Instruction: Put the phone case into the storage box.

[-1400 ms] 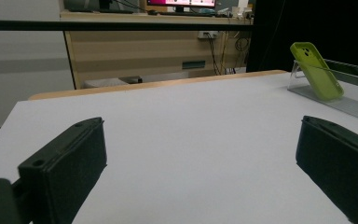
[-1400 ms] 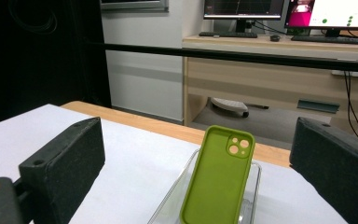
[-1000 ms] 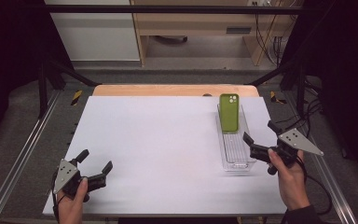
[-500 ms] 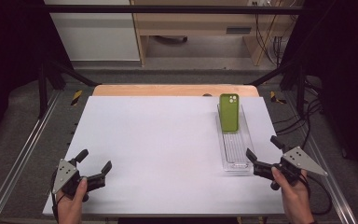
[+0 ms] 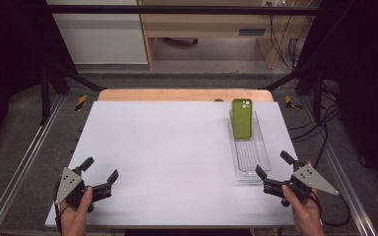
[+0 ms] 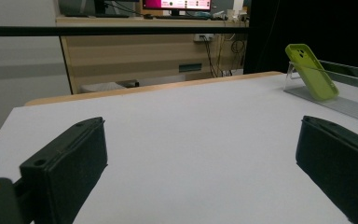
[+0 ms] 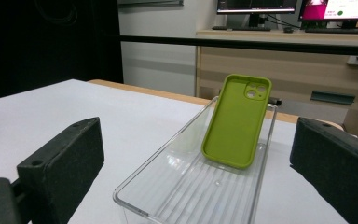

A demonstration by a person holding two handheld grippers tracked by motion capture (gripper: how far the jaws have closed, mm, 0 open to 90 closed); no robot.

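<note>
left tongs (image 5: 100, 172) apart, empty, near tabletop (image 5: 167, 147) corner | right tongs (image 5: 274, 164) apart, beside clear tray (image 5: 248, 167) | green phone case (image 5: 241, 118) leaning inside tray's far end

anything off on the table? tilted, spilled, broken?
Nothing spilled or broken. The one non-flat item is the green phone case, propped tilted against the far end wall of the clear tray, inner side toward the right hand-held gripper. It looks placed, not fallen. Both that and the left hand-held gripper are open, holding nothing.
</note>
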